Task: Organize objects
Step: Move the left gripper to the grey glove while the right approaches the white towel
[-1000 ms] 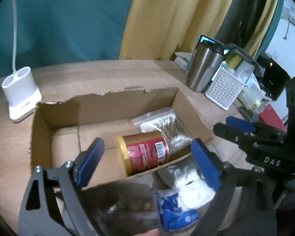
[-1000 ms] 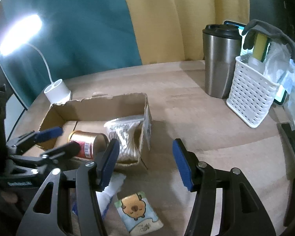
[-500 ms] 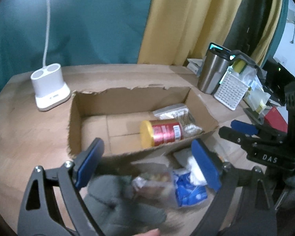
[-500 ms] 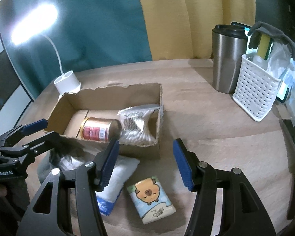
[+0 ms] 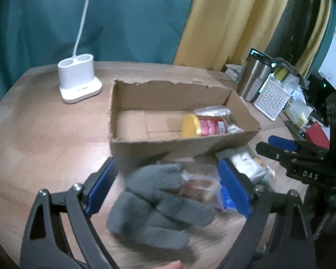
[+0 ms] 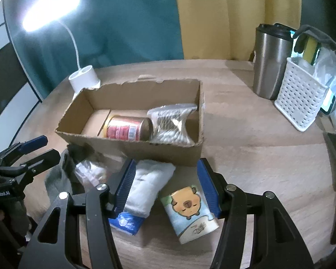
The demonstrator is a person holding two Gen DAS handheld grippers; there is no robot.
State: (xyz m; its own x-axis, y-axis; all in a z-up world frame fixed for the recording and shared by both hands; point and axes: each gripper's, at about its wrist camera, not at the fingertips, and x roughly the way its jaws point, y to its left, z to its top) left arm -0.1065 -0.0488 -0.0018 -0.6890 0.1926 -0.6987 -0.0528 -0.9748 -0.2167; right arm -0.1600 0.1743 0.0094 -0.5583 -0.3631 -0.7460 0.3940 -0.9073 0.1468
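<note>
An open cardboard box [image 6: 179, 152] [image 5: 168, 149] sits on the wooden table. A red can with a yellow lid [image 6: 128, 129] [image 5: 201, 126] lies inside, beside a bag of cotton swabs [image 6: 172, 125]. In front of the box lie a grey glove [image 5: 154, 204], a clear snack bag [image 5: 199, 185], a white cloth pack [image 6: 147, 186] and a tissue pack with a cartoon bear [image 6: 190, 210]. My left gripper [image 5: 168, 190] is open and empty above the glove. My right gripper [image 6: 166, 190] is open and empty above the cloth and tissue packs.
A white lamp base [image 5: 78, 83] [image 6: 84, 78] stands behind the box on the left. A steel tumbler [image 6: 271, 62] and a white perforated basket [image 6: 300, 98] stand at the back right. Bare table [image 6: 257, 157] lies right of the box.
Both grippers have pulled back from the box toward the near table edge. The glove and the packs in front of the box have come into view. Both grippers stayed open.
</note>
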